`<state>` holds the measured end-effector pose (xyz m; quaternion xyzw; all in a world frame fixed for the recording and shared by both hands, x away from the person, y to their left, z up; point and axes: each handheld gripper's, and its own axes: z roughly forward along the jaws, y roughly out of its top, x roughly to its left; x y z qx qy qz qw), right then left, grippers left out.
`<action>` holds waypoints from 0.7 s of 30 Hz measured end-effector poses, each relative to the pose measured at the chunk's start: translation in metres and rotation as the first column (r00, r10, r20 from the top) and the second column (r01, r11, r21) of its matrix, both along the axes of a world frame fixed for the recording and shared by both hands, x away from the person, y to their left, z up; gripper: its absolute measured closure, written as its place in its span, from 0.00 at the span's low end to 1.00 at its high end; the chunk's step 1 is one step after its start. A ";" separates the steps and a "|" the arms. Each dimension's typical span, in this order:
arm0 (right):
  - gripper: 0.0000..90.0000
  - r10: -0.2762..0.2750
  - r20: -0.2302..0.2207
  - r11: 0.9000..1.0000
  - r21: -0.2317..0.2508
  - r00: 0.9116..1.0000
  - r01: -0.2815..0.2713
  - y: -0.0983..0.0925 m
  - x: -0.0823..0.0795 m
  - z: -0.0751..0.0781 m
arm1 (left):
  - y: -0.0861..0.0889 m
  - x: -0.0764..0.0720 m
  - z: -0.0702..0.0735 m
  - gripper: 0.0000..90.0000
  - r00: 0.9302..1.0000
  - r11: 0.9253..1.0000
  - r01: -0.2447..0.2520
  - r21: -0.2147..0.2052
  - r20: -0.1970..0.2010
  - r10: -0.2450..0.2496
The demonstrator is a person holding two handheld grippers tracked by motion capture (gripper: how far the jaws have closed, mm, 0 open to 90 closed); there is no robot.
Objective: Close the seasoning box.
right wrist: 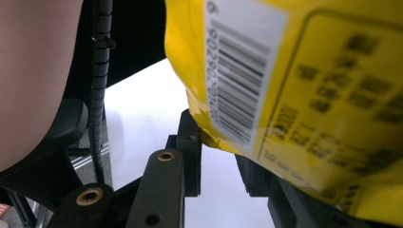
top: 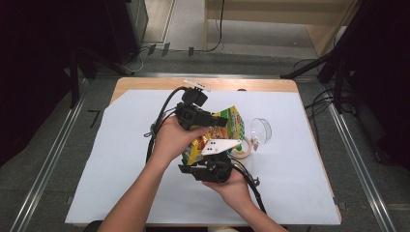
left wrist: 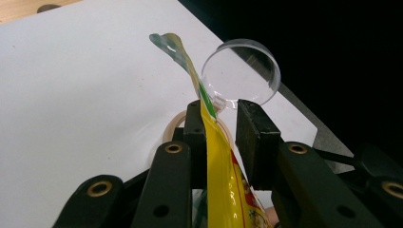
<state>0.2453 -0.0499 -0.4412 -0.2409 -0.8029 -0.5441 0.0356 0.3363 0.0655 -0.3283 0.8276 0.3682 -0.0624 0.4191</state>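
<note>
A yellow snack bag (top: 232, 123) is held up above the white sheet between my two grippers. My left gripper (top: 217, 121) comes in from the left at the bag's top. In the left gripper view the bag's flat sealed edge (left wrist: 218, 171) runs between the jaws (left wrist: 219, 114), lying against one pad with a clear gap to the other. My right gripper (top: 208, 157) is under the bag's near end. In the right gripper view the bag's barcode corner (right wrist: 294, 85) sits at the jaw tips (right wrist: 221, 142), which close on it.
A clear round plastic container (top: 261, 129) lies on its side just right of the bag, seen also past the left jaws (left wrist: 242, 71). A tape ring (top: 240, 147) lies beside it. The white sheet (top: 145, 193) covers the wooden table.
</note>
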 end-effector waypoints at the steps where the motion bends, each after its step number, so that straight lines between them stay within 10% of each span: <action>1: 0.83 -0.003 0.002 1.000 0.001 1.000 0.003 0.000 0.002 0.002 | -0.001 0.004 0.002 0.83 1.000 1.000 0.000 -0.010 -0.009 0.000; 21: 0.83 0.003 -0.002 1.000 -0.021 1.000 -0.003 0.001 0.010 0.000 | 0.000 0.013 -0.004 0.83 1.000 1.000 0.018 0.010 -0.021 -0.018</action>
